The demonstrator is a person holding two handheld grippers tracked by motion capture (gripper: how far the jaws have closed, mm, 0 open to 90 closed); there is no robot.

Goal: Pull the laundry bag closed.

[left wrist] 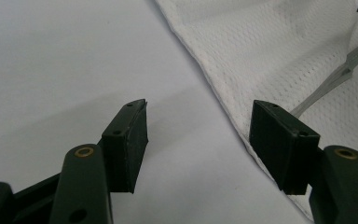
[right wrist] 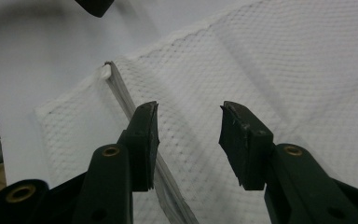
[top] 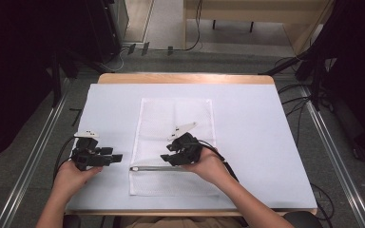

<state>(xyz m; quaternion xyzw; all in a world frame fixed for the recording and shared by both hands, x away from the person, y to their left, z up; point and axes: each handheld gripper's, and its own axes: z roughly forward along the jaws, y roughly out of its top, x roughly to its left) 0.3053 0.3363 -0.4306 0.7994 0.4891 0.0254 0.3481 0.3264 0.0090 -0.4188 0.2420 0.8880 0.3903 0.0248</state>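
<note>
Reaching in from the near edge, the person's two hands each carry a gripper low over the tabletop (top: 256, 123), which is covered in a pale sheet. The left gripper (top: 116, 157) sits just beside the near left edge of a white mesh bag (top: 176, 118); its jaws stand wide apart with nothing between them, the bag's hem running past the right-hand jaw in the left gripper view. The right gripper (top: 167, 158) hovers over the bag's near part, tilted down and pointing left, directly above the grey zipper (top: 157, 168) that crosses the bag near its closer end. In the right gripper view its jaws stand parted over the mesh bag (right wrist: 261, 70), gripping nothing, and the zipper (right wrist: 121, 91) runs beneath the left-hand jaw. The bag lies flat in the middle of the tabletop, its length running away from the person; nothing can be made out inside it.
</note>
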